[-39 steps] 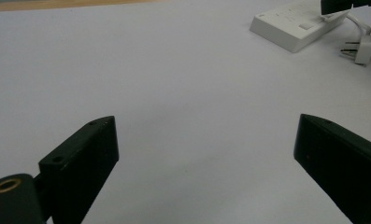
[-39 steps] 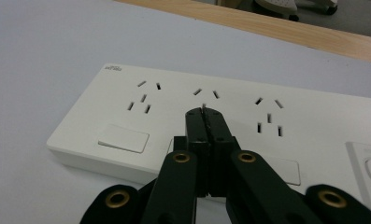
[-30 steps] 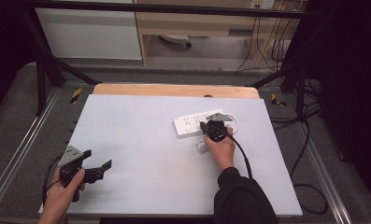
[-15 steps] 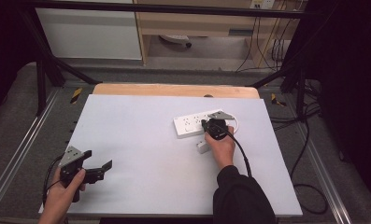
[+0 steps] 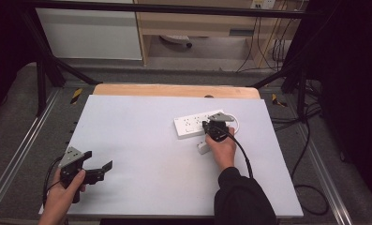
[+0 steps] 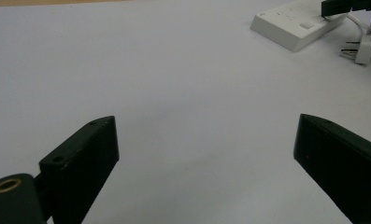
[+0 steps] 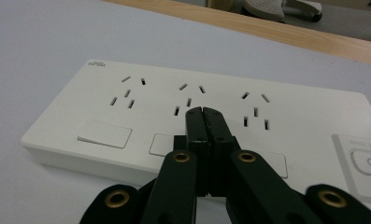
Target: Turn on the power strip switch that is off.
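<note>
A white power strip (image 5: pixel 197 123) (image 7: pixel 211 116) (image 6: pixel 295 28) lies right of the table's middle, with three socket groups and rocker switches along its front. My right gripper (image 5: pixel 214 127) (image 7: pixel 204 114) is shut with nothing in it; its tips hover over the strip's middle socket group. A white plug (image 5: pixel 203 147) (image 6: pixel 360 49) lies on the table beside the right hand, prongs pointing sideways, with its cord running toward the strip. My left gripper (image 5: pixel 106 168) (image 6: pixel 206 154) is open low over bare table at the near left.
The white table top (image 5: pixel 141 140) has a wooden strip (image 5: pixel 174 90) along its far edge. Black frame legs and metal rails flank the table. Cables hang and lie on the floor at the right.
My right gripper has shifted slightly along the power strip, staying shut over it. The left gripper has stayed in place.
</note>
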The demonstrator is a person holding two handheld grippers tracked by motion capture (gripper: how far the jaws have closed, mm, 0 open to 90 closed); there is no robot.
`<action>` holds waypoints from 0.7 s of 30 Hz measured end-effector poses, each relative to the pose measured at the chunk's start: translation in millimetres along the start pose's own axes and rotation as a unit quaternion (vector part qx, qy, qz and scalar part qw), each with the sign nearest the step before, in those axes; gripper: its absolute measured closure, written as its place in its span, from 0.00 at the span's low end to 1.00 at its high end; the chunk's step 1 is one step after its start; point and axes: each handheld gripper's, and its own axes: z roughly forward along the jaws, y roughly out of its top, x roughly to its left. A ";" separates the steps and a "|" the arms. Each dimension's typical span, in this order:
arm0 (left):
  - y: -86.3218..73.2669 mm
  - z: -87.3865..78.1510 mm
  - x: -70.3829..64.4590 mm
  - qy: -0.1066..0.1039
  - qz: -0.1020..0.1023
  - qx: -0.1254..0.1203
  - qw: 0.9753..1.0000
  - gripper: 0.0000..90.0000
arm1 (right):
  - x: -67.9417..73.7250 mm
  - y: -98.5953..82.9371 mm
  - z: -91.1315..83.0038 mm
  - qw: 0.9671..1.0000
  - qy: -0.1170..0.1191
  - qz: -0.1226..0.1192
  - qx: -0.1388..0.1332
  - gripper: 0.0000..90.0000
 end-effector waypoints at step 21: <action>-0.1 0.2 0.0 0.002 0.002 0.003 1.000 0.08 | -0.5 -5.2 -0.5 1.000 -0.001 0.006 -0.016 1.00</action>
